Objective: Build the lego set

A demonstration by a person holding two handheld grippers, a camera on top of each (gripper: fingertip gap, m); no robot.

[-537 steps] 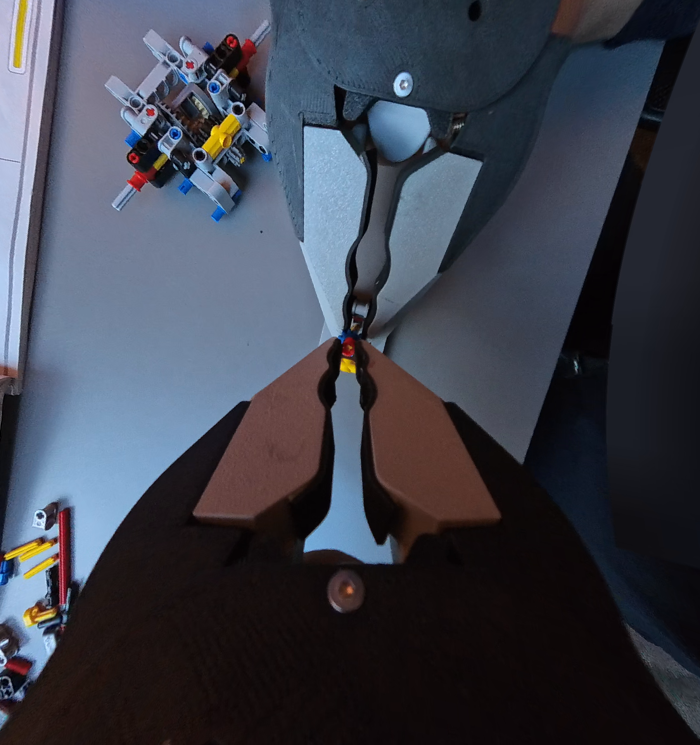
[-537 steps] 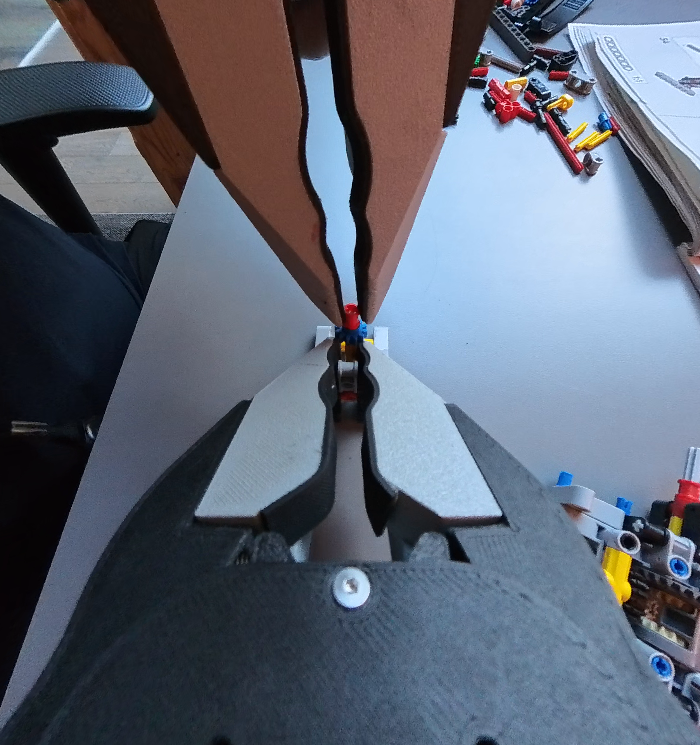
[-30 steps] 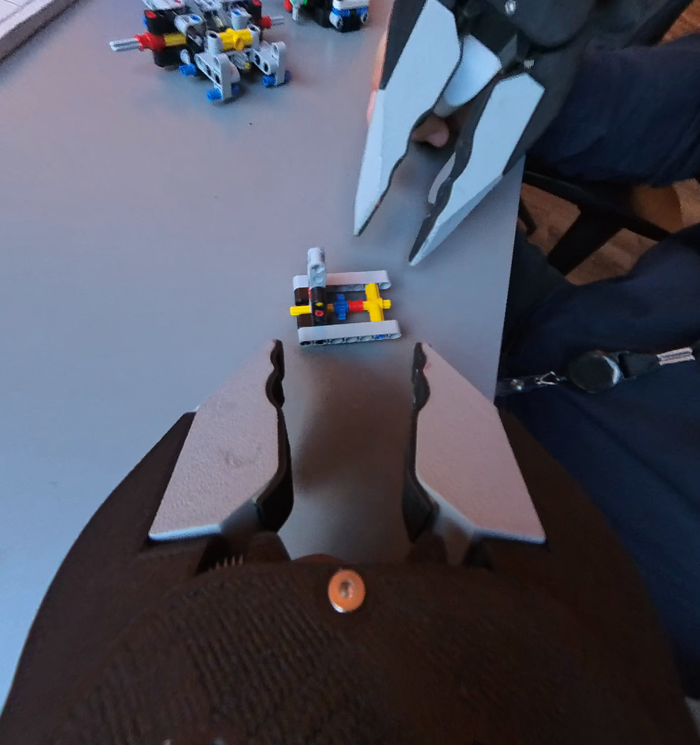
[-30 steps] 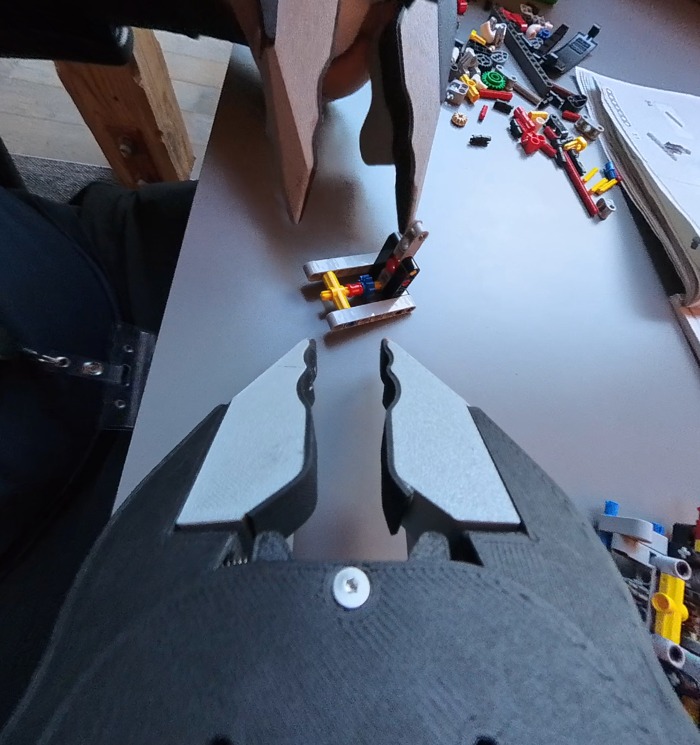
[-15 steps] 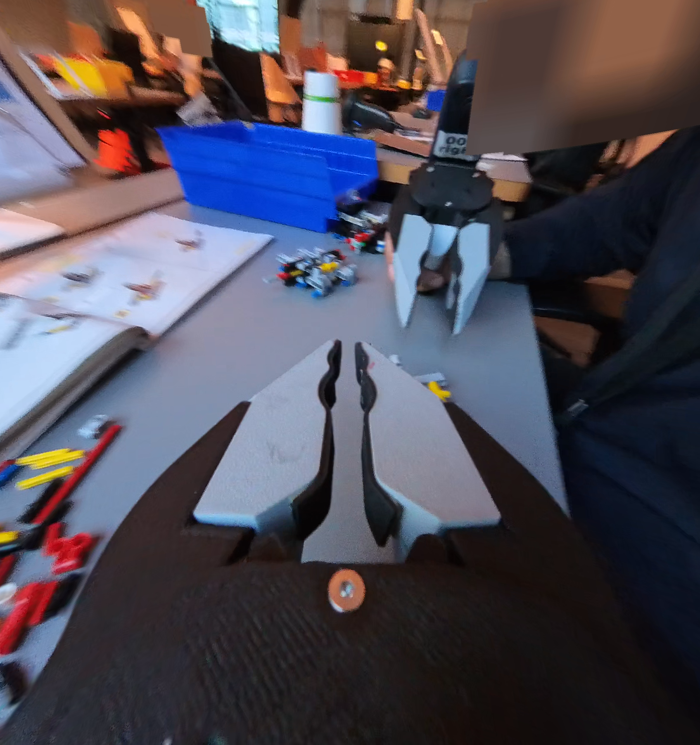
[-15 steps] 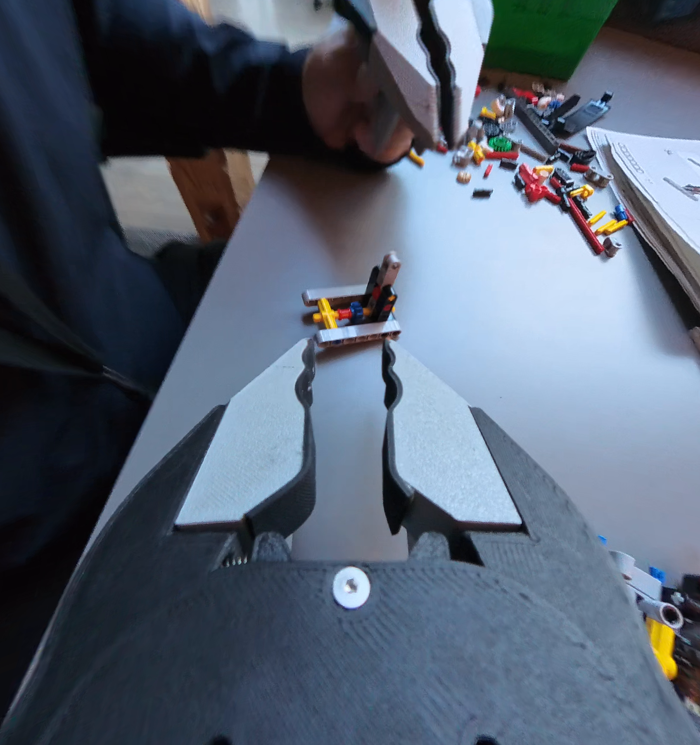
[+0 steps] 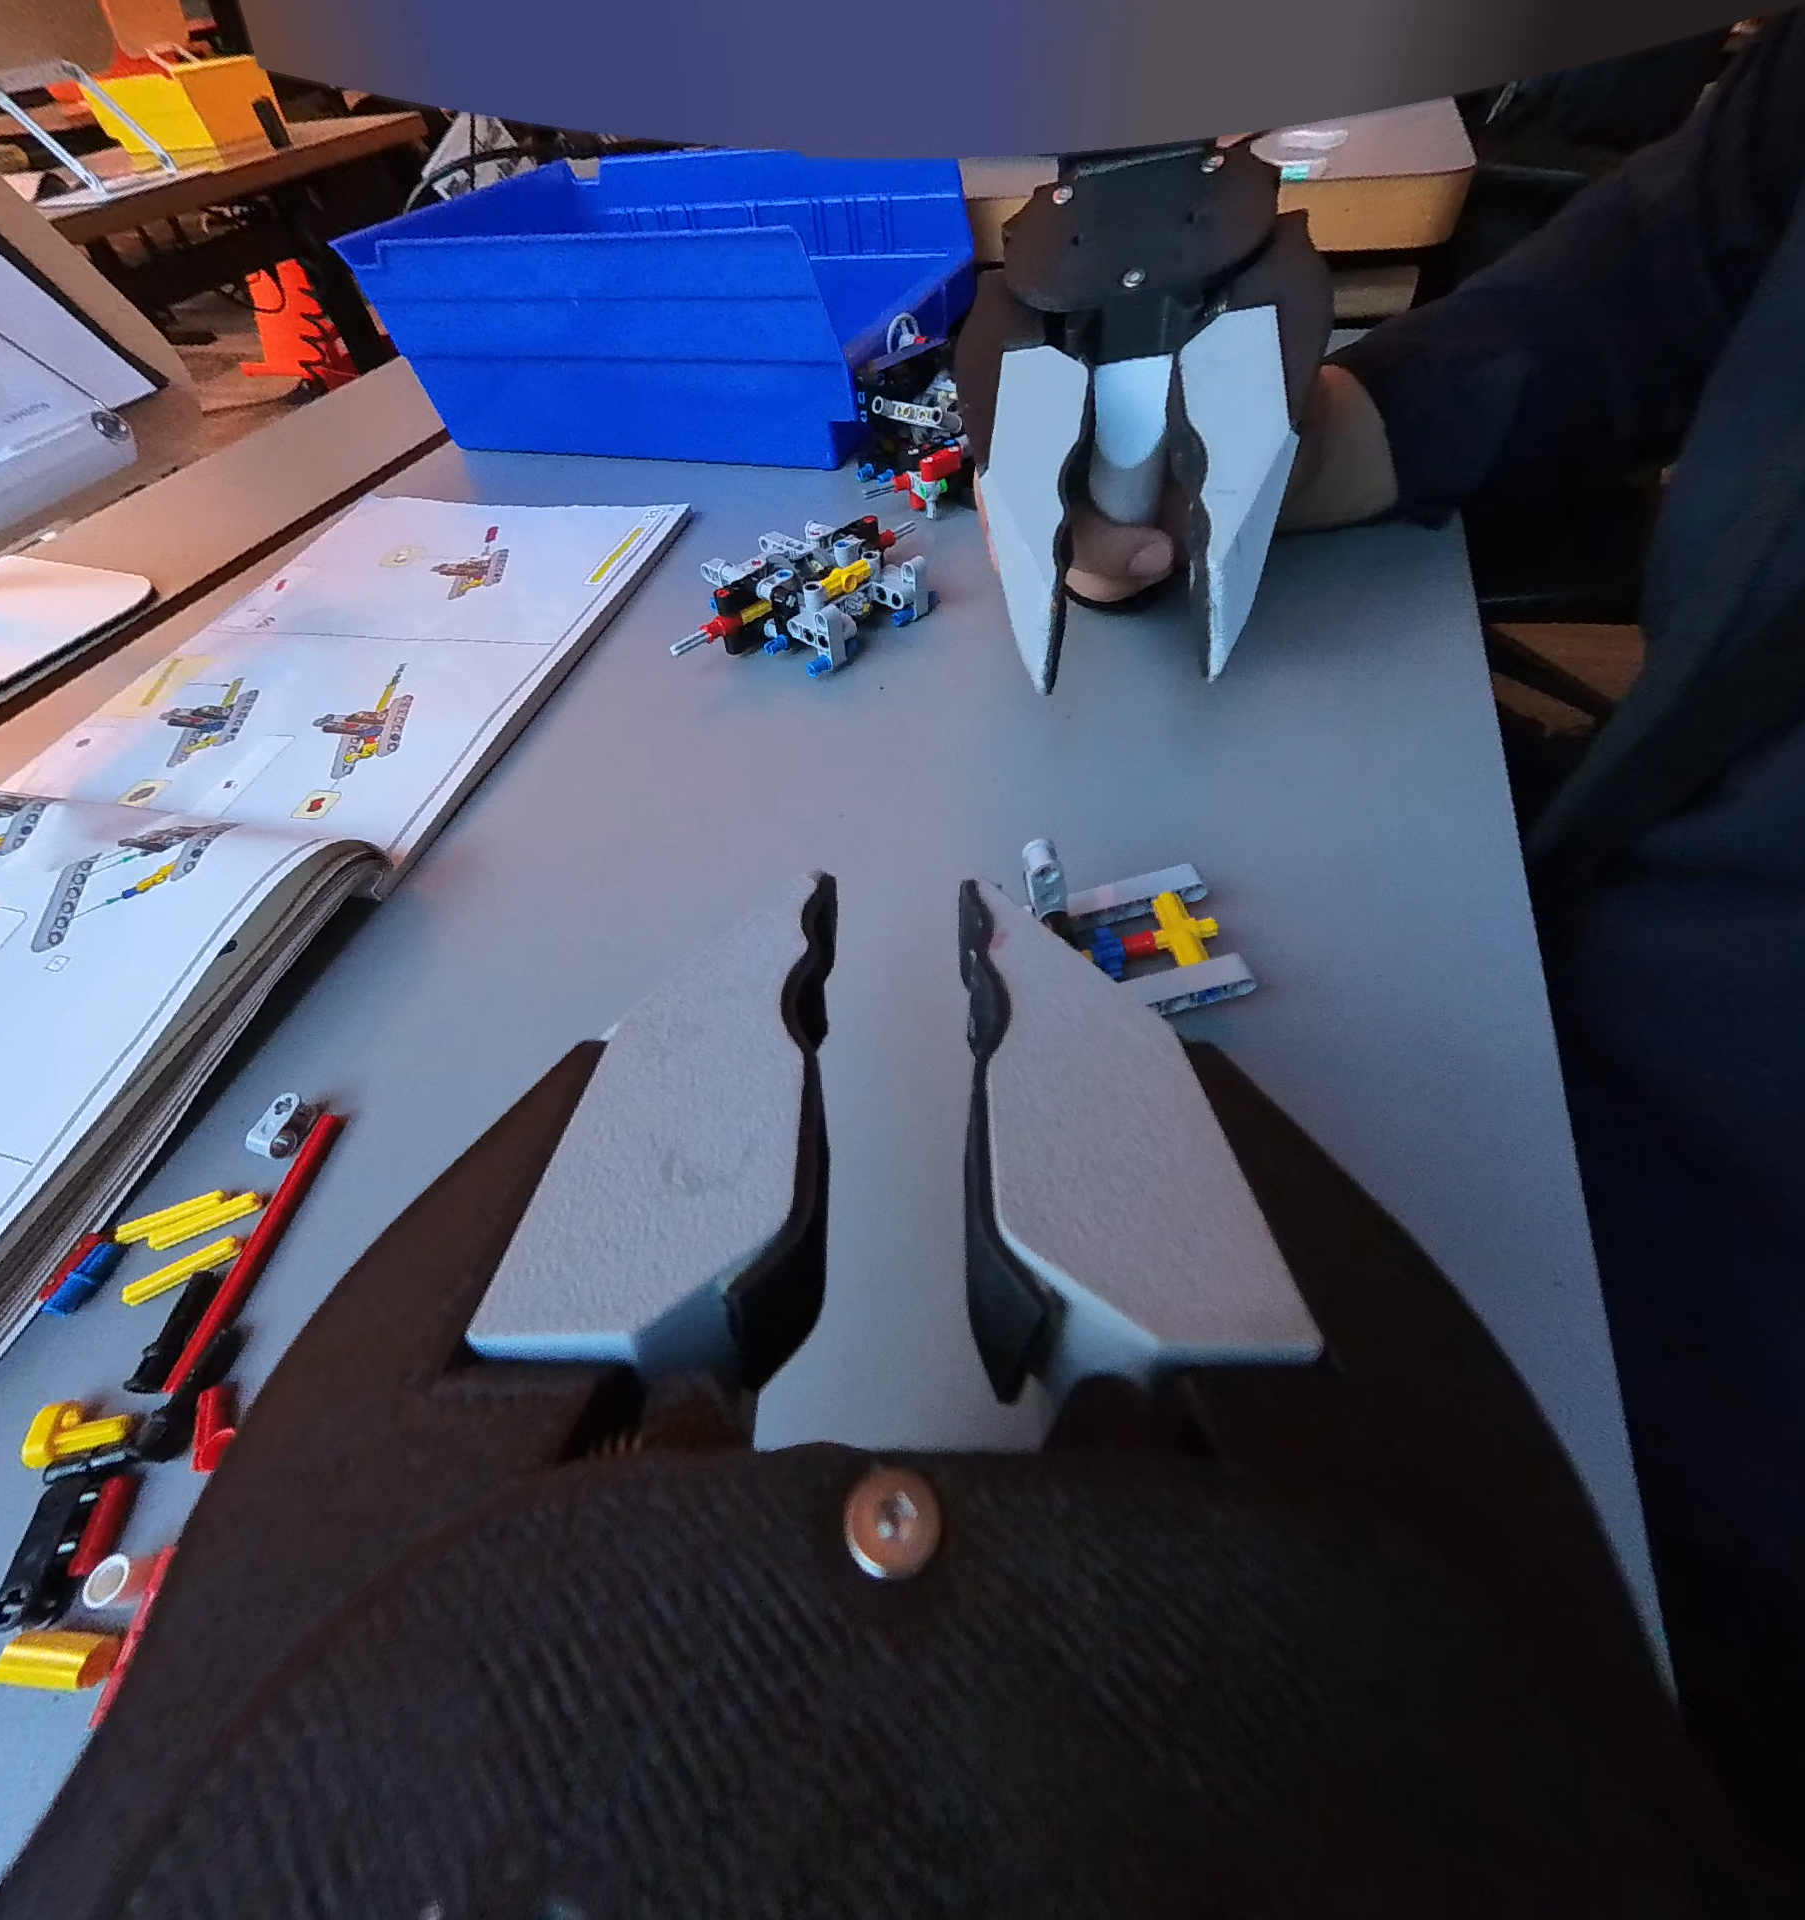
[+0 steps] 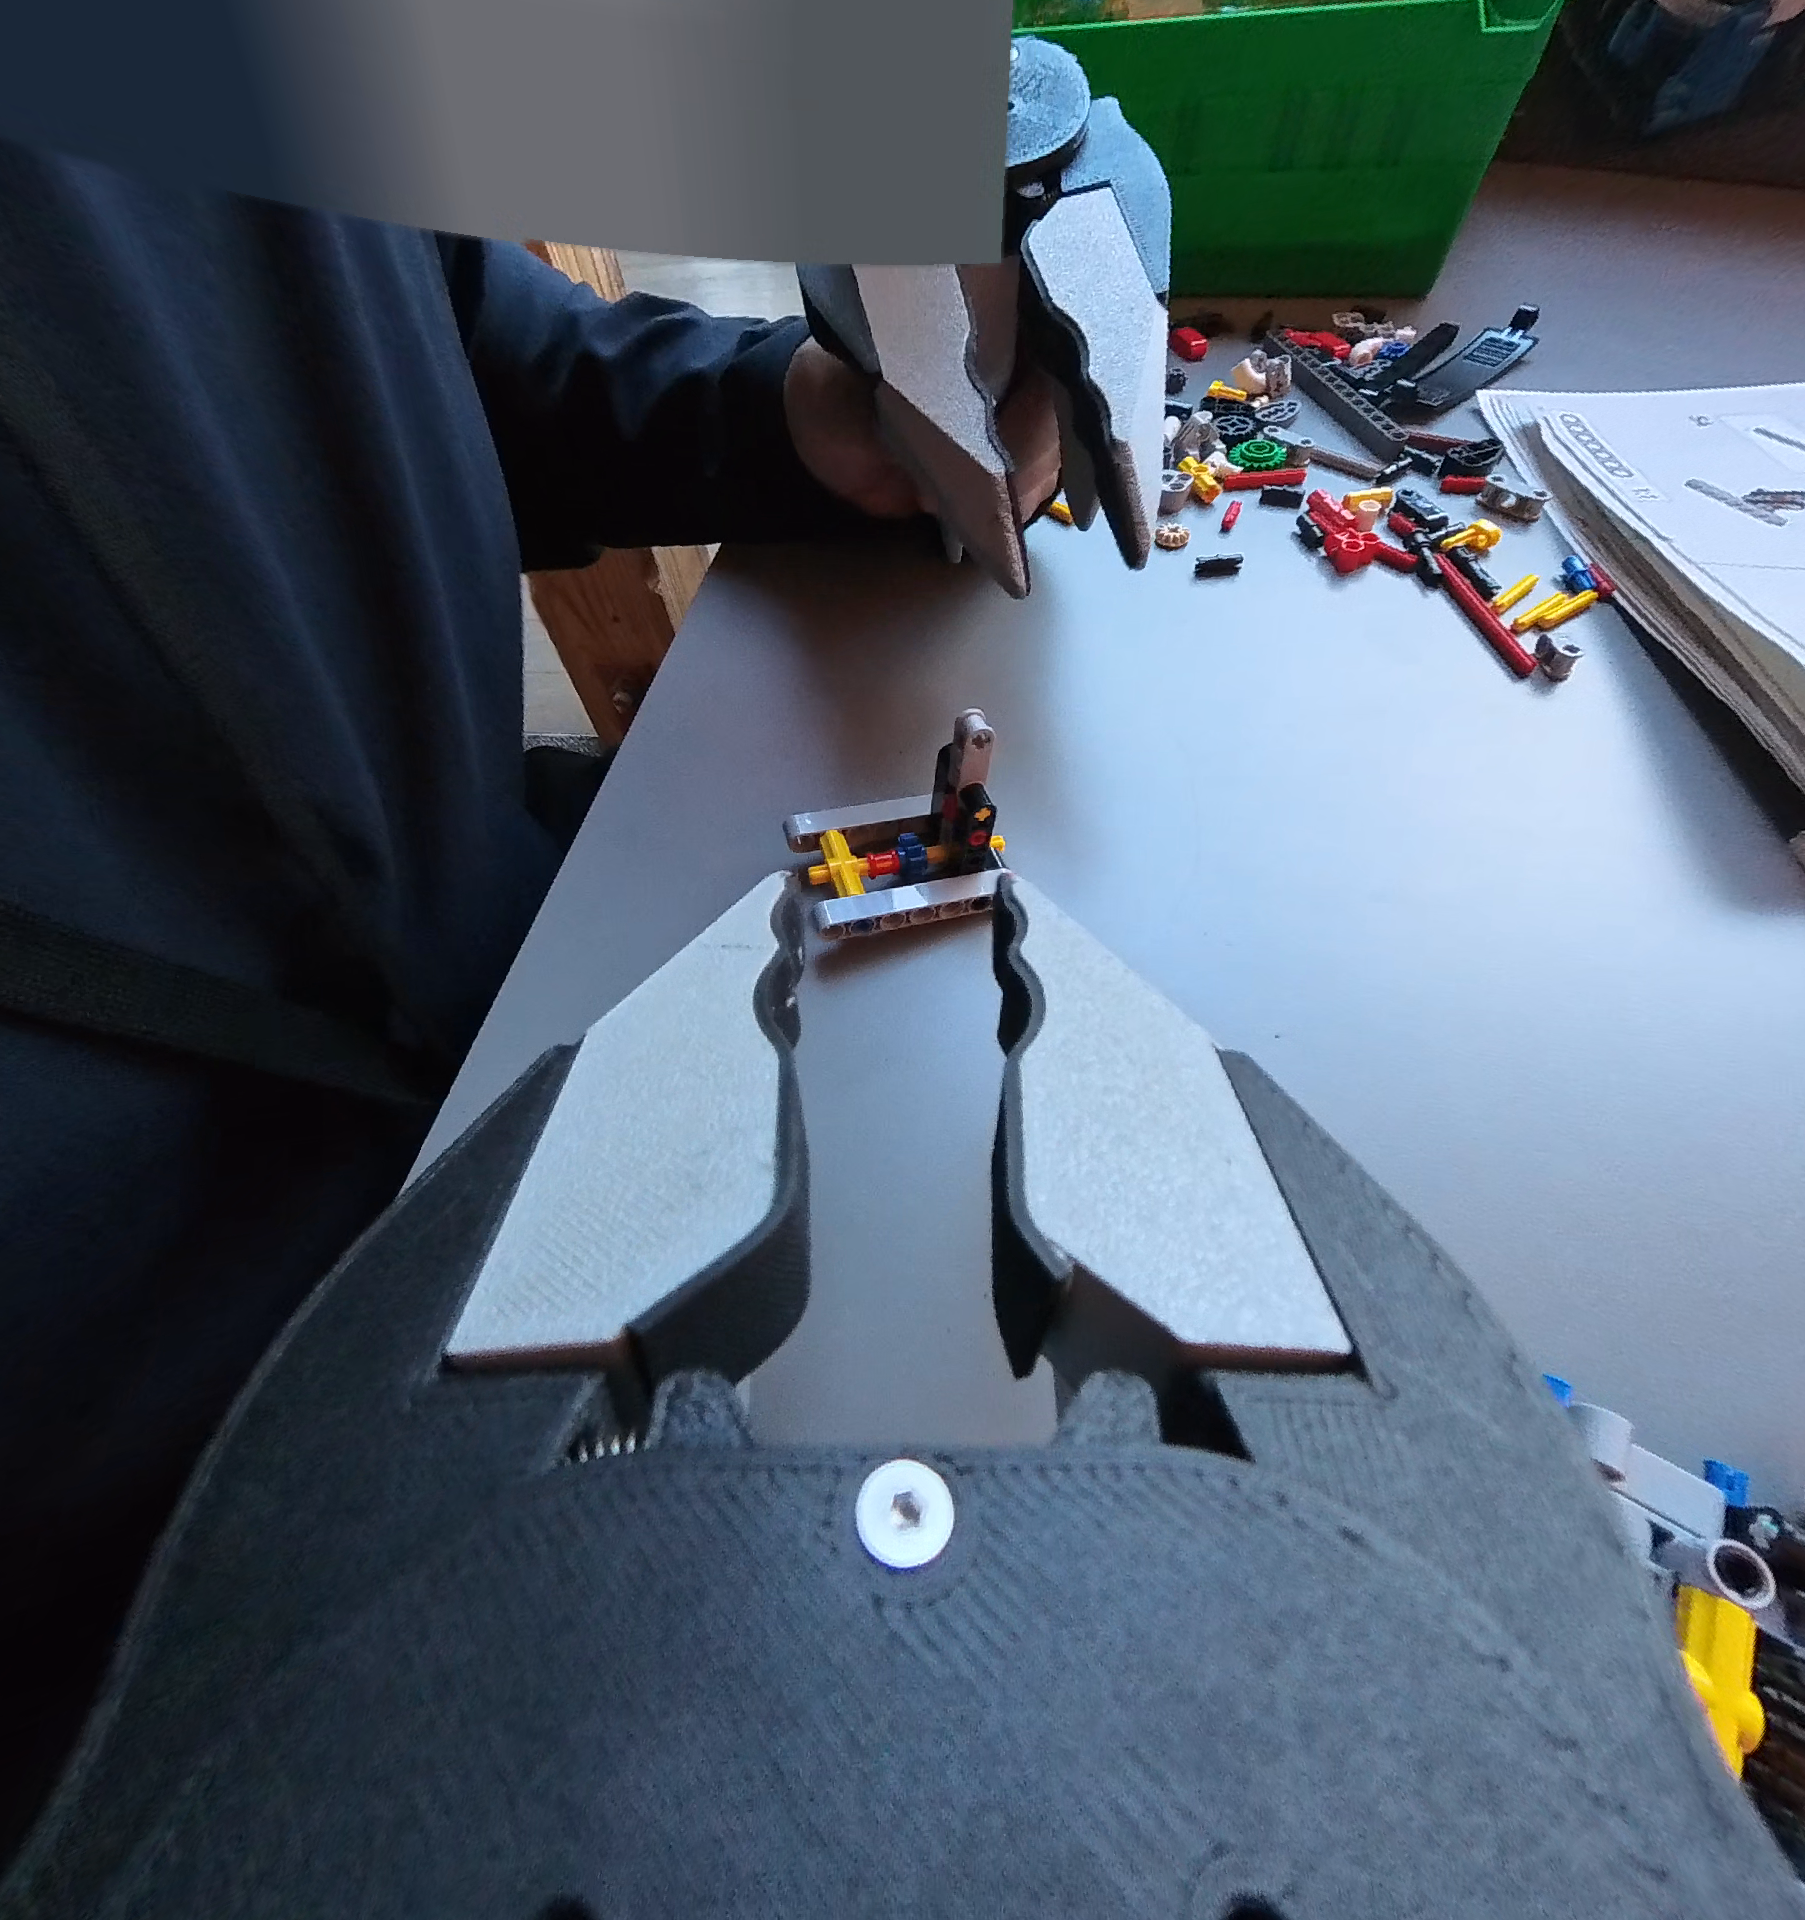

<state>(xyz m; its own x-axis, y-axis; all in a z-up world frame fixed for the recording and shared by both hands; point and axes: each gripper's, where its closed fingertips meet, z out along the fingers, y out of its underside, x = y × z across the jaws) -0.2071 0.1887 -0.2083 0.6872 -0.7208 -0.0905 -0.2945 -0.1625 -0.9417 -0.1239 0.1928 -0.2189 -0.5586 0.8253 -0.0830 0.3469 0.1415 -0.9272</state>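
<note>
Left gripper [image 7: 893, 899]: jaws partly open, nothing between the pads, bare grey table [image 7: 669, 790] showing through the gap. Held above the table, tips pointing toward 12 o'clock.

Small brick assembly [image 7: 1147, 935]: two grey beams with a yellow cross piece, red and blue bits on an axle and a grey upright connector. It lies flat on the table at 2 o'clock from the left tips, just beside the right-hand finger [image 7: 1043, 997] and partly hidden by it. It sits near the table's edge on the person's side.

Right gripper [image 8: 893, 899]: jaws partly open, somewhat wider, holding nothing. The near grey beam of the same assembly [image 8: 903, 868] lies just beyond its tips at 12 o'clock; contact cannot be told, and no pad presses on it.

Surroundings: larger brick build [image 7: 815, 603] at 11 o'clock in the left view, blue bin [image 7: 649, 312] behind it, open instruction booklet [image 7: 306, 727] at 9 to 10 o'clock, loose parts [image 7: 150, 1299] at 8 o'clock. Green bin [image 8: 1293, 135] at 1 o'clock in the right view.

Risks, as judged:
- A finger brushing the assembly sideways could slide it off the nearby edge.
- A pinch on the upright connector could tip it or pop it loose.
- The left finger masks part of the assembly, so a blind approach could land off-centre.
</note>
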